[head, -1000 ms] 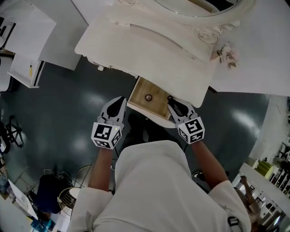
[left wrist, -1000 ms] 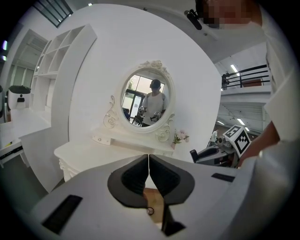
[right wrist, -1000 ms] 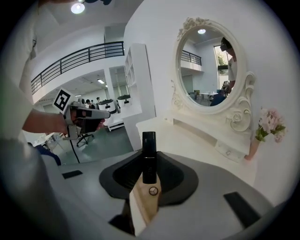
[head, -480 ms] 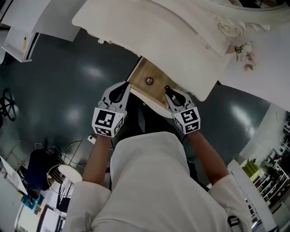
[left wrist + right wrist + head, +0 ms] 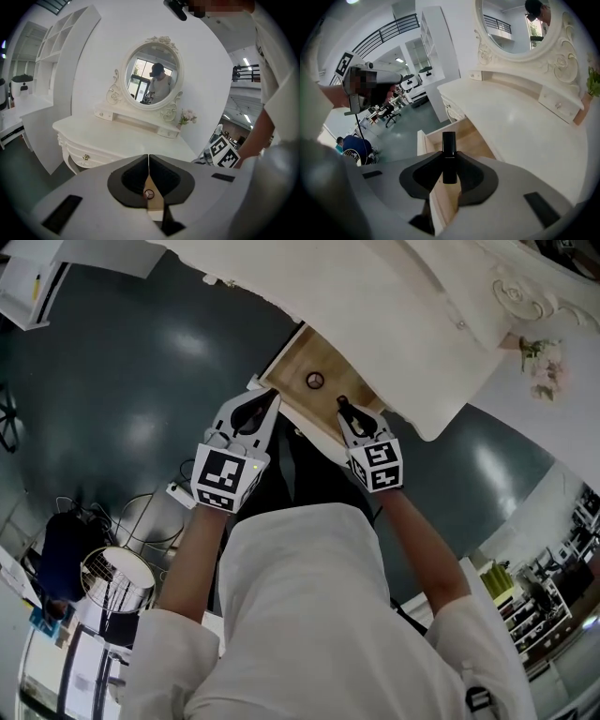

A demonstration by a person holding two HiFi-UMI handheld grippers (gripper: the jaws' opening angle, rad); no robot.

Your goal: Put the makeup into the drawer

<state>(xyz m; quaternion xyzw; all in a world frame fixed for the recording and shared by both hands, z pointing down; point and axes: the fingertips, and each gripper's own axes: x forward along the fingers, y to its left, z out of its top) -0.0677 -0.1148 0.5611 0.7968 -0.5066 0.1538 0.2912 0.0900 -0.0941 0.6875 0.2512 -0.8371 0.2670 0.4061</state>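
Observation:
The vanity's wooden drawer (image 5: pixel 292 367) stands pulled open below the white tabletop (image 5: pixel 394 306). A small round makeup item (image 5: pixel 313 381) lies on its floor. My right gripper (image 5: pixel 347 416) is shut on a black makeup tube (image 5: pixel 342 406), held upright over the drawer's near right part. In the right gripper view the tube (image 5: pixel 449 157) sticks up between the jaws of my right gripper (image 5: pixel 449 165), above the drawer (image 5: pixel 474 140). My left gripper (image 5: pixel 251 413) hangs at the drawer's near left corner, shut and empty. In the left gripper view its jaws (image 5: pixel 148 161) meet, with the round item (image 5: pixel 149 193) just beyond.
An oval mirror (image 5: pixel 152 79) stands at the back of the vanity, and a small vase of flowers (image 5: pixel 544 367) at its right end. A wire basket (image 5: pixel 112 582) and a cable lie on the dark floor to my left. A white shelf unit (image 5: pixel 28 277) stands far left.
Both grippers have sunk toward the open drawer. The right one, tube still gripped, tipped further down and now sits over the drawer's near edge. My view has slid downward.

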